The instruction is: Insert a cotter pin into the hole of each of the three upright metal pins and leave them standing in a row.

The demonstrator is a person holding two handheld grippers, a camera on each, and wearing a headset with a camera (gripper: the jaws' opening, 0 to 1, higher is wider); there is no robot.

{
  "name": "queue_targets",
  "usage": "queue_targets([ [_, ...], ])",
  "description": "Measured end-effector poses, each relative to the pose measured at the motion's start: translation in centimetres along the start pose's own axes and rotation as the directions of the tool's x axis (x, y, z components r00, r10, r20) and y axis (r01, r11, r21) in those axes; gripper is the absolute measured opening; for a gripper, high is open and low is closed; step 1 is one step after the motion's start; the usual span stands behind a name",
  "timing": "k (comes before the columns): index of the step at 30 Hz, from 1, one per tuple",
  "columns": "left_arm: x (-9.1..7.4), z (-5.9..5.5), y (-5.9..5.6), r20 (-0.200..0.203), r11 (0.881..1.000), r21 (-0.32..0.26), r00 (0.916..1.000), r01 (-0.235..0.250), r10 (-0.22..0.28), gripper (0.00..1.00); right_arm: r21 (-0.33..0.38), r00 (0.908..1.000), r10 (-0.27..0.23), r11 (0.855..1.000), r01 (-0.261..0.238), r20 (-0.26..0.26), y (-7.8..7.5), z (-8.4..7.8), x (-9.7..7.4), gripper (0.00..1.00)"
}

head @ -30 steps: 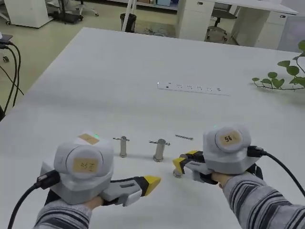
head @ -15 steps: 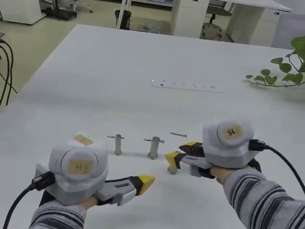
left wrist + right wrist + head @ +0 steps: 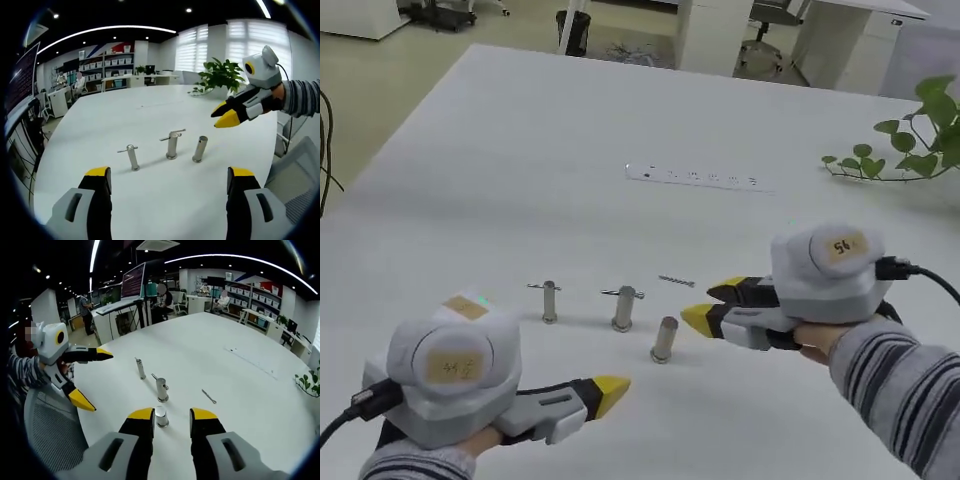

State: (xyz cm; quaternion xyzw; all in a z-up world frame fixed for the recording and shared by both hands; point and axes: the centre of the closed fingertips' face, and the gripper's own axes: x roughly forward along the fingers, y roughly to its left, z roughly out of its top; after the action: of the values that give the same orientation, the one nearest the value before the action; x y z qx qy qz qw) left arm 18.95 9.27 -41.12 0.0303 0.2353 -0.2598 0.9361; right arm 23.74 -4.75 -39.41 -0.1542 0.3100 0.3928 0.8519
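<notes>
Three upright metal pins stand near the table's front. The left pin [image 3: 549,300] [image 3: 132,156] and the middle pin [image 3: 623,308] [image 3: 172,145] each carry a cotter pin through the top. The third pin [image 3: 663,340] [image 3: 161,416] stands bare, a little nearer to me. A loose cotter pin [image 3: 676,281] [image 3: 209,396] lies flat behind it. My right gripper [image 3: 708,304] [image 3: 172,415] hovers just right of the bare pin, open and holding nothing. My left gripper [image 3: 602,392] [image 3: 170,172] is open wide, in front of the pins.
A white power strip [image 3: 690,178] lies across the middle of the white table [image 3: 500,180]. A green plant [image 3: 910,150] trails over the far right edge. Office desks and chairs stand beyond the table.
My right gripper has pulled back to the right and upward from the third pin, which now stands by itself. The left gripper has sunk slightly toward me.
</notes>
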Motion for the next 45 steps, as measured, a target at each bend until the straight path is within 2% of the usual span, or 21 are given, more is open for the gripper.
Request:
queue_targets([
  [2, -0.1, 0.1, 0.2, -0.001, 1.000, -0.003, 1.0000, -0.010, 0.010, 0.95, -0.010, 0.9996, 0.026, 1.000, -0.026, -0.008, -0.3, 0.2, 0.1, 0.23],
  [4, -0.2, 0.1, 0.5, 0.001, 1.000, -0.012, 0.9998, -0.022, 0.022, 0.96, -0.027, 0.9977, 0.054, 0.998, -0.055, -0.040, -0.9, 0.1, 0.3, 0.22],
  [5, -0.3, 0.3, 0.6, 0.005, 0.999, -0.022, 0.9997, -0.024, 0.024, 0.96, -0.065, 0.9945, 0.081, 0.994, -0.085, -0.066, -1.1, -0.1, 0.6, 0.22],
  [7, -0.3, 0.7, 0.8, 0.022, 0.999, -0.033, 0.9994, -0.025, 0.026, 0.96, -0.085, 0.9944, 0.069, 0.993, -0.076, -0.080, -2.0, 0.1, 0.9, 0.20],
  [10, -0.2, 0.7, 1.2, -0.005, 0.999, -0.026, 0.9993, -0.037, 0.037, 0.96, -0.133, 0.9899, 0.079, 0.987, -0.094, -0.118, -3.1, 0.0, 1.9, 0.21],
  [12, -0.1, 0.8, 1.3, -0.008, 0.998, -0.056, 0.9995, -0.031, 0.031, 0.96, -0.138, 0.9849, 0.086, 0.985, -0.107, -0.150, -4.0, -0.1, 2.7, 0.21],
  [14, -0.1, 1.4, 1.6, 0.019, 0.998, -0.058, 0.9992, -0.035, 0.036, 0.96, -0.145, 0.9787, 0.110, 0.980, -0.136, -0.173, -4.5, -0.1, 3.4, 0.20],
  [18, 0.0, 1.6, 2.0, 0.006, 0.999, -0.026, 0.9989, -0.047, 0.047, 0.96, -0.152, 0.9670, 0.123, 0.976, -0.159, -0.223, -5.4, -0.4, 5.2, 0.19],
  [20, 0.1, 1.5, 2.2, -0.001, 0.999, -0.009, 0.9988, -0.048, 0.048, 0.96, -0.163, 0.9573, 0.134, 0.970, -0.180, -0.256, -5.6, -0.8, 6.0, 0.19],
  [21, 0.2, 1.5, 2.3, -0.001, 0.999, -0.009, 0.9988, -0.048, 0.048, 0.96, -0.167, 0.9580, 0.130, 0.970, -0.177, -0.255, -5.7, -0.8, 6.2, 0.19],
  [22, 0.3, 1.5, 2.4, -0.001, 0.999, -0.015, 0.9989, -0.047, 0.047, 0.96, -0.190, 0.9518, 0.136, 0.963, -0.192, -0.275, -5.9, -1.1, 7.0, 0.19],
  [25, 0.5, 1.3, 2.7, 0.003, 0.998, -0.035, 0.9990, -0.044, 0.044, 0.96, -0.184, 0.9355, 0.149, 0.959, -0.215, -0.320, -6.3, -1.8, 8.2, 0.17],
  [26, 0.6, 1.3, 2.8, 0.003, 0.998, -0.037, 0.9990, -0.044, 0.044, 0.96, -0.186, 0.9375, 0.141, 0.960, -0.208, -0.318, -6.6, -1.8, 8.6, 0.17],
  [29, 0.8, 1.0, 3.0, -0.004, 0.998, -0.042, 0.9991, -0.043, 0.042, 0.96, -0.198, 0.9239, 0.143, 0.954, -0.224, -0.355, -7.0, -2.4, 9.6, 0.16],
  [33, 0.9, 0.9, 3.2, 0.000, 0.998, -0.052, 0.9993, -0.038, 0.038, 0.95, -0.180, 0.9219, 0.138, 0.960, -0.214, -0.362, -7.6, -2.6, 10.7, 0.13],
  [35, 0.9, 0.7, 3.3, -0.008, 0.998, -0.051, 0.9991, -0.041, 0.041, 0.95, -0.179, 0.9169, 0.140, 0.959, -0.219, -0.374, -7.8, -2.9, 11.1, 0.14],
  [36, 0.9, 0.7, 3.4, -0.008, 0.998, -0.055, 0.9992, -0.039, 0.039, 0.95, -0.187, 0.9111, 0.136, 0.957, -0.223, -0.389, -8.0, -3.1, 11.2, 0.13],
  [39, 0.9, 0.6, 3.5, -0.008, 0.998, -0.058, 0.9992, -0.040, 0.040, 0.95, -0.194, 0.9059, 0.137, 0.954, -0.230, -0.401, -8.1, -3.2, 11.6, 0.11],
  [42, 0.8, 0.5, 3.6, -0.010, 0.997, -0.060, 0.9990, -0.044, 0.043, 0.95, -0.220, 0.8952, 0.141, 0.943, -0.252, -0.423, -8.3, -3.3, 11.7, 0.07],
  [43, 0.8, 0.5, 3.6, -0.008, 0.997, -0.063, 0.9990, -0.045, 0.045, 0.95, -0.215, 0.8896, 0.132, 0.945, -0.246, -0.437, -8.5, -3.4, 11.6, 0.04],
  [45, 0.7, 0.5, 3.7, -0.009, 0.997, -0.066, 0.9988, -0.049, 0.049, 0.94, -0.214, 0.8881, 0.120, 0.948, -0.235, -0.444, -8.8, -3.3, 11.8, 0.00],
])
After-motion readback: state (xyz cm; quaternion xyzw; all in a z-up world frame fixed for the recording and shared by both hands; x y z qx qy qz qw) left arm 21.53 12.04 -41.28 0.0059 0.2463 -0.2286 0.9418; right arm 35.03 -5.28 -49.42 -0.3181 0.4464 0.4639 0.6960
